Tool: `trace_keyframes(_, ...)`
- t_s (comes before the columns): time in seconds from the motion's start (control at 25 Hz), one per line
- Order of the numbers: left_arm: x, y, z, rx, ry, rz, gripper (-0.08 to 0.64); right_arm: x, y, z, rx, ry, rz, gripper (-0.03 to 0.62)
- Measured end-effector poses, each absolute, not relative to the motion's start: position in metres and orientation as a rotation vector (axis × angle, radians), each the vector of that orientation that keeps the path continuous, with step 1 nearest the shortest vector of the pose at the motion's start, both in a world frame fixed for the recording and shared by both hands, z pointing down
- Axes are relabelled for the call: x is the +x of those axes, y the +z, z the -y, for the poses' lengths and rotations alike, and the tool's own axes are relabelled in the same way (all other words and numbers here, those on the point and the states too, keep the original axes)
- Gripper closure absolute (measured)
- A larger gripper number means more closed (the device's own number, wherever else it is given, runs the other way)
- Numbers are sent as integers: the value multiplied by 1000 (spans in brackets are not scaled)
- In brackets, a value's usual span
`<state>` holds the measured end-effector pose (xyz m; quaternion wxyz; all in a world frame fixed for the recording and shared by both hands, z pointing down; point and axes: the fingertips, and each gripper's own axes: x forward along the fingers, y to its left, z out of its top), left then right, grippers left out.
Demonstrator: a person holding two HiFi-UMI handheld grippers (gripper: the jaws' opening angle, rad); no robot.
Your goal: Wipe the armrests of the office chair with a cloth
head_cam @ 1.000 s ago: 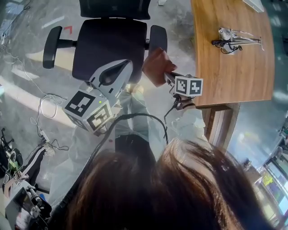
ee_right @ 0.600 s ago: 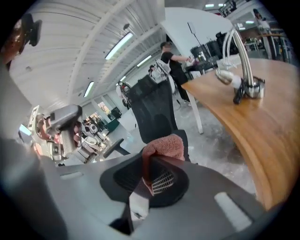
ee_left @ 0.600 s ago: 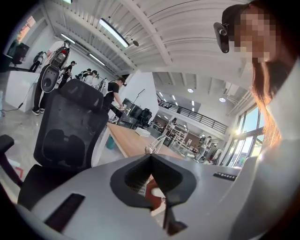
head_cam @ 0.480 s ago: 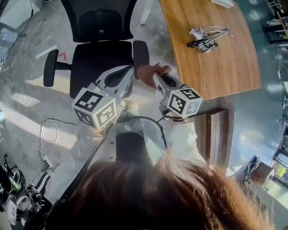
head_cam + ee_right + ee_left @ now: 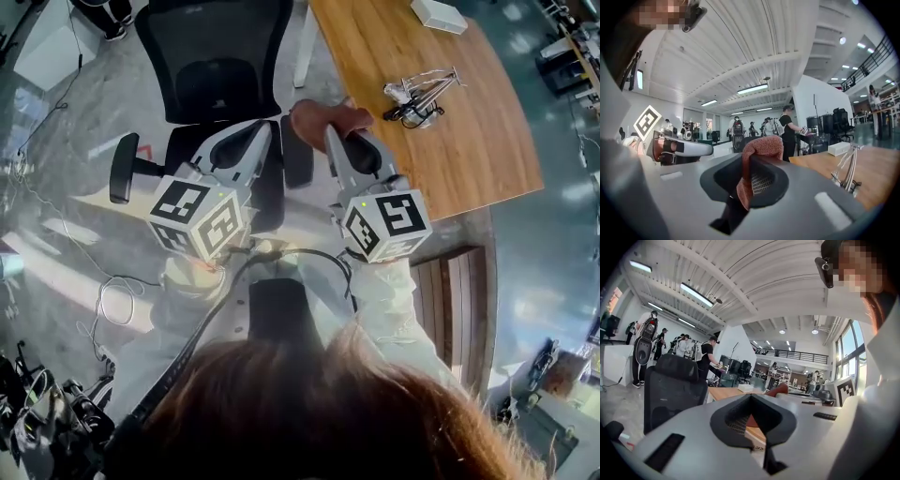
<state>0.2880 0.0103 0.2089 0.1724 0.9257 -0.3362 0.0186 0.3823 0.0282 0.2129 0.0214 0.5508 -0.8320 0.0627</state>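
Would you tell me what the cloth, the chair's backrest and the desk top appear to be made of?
Cloth: rust-red terry or microfibre, matte; its surface looks fuzzy and it folds softly.
Chair backrest: probably black mesh on a plastic-looking frame; the middle panel looks finely textured.
Desk top: wood or wood-look laminate, satin; streaky brown grain shows.

office chair [image 5: 217,70] left of the desk [image 5: 469,155], box [image 5: 439,14] and stand [image 5: 419,94] on the desk, cloth [image 5: 765,144] in right claw [image 5: 752,164]
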Motion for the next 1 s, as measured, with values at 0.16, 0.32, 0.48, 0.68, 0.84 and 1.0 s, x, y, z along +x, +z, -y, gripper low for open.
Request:
trace_keyframes(0.16, 277, 202, -4, 2639, 25, 1004, 557, 365, 190, -25, 1677, 107, 2624, 568)
trace_keyframes(0.32, 268, 201, -1, 2632, 22, 1041, 558, 352, 180, -19, 1643, 93, 2663, 568)
trace_keyframes(0.48, 261, 203, 1, 2616, 10, 1067, 557, 341, 184, -16, 1604, 99, 2671, 568)
trace_keyframes(0.68, 260, 209, 1, 2603, 11, 1072, 557, 337, 190, -14, 1581, 111, 2675, 569)
trace_keyframes(0.84, 264, 212, 1, 2597, 21, 1062, 557, 339, 192, -13, 1579, 126, 2667, 569)
trace_keyframes(1.0, 266, 216, 1, 2592, 22, 1055, 557, 341, 196, -14, 1577, 146, 2668, 569)
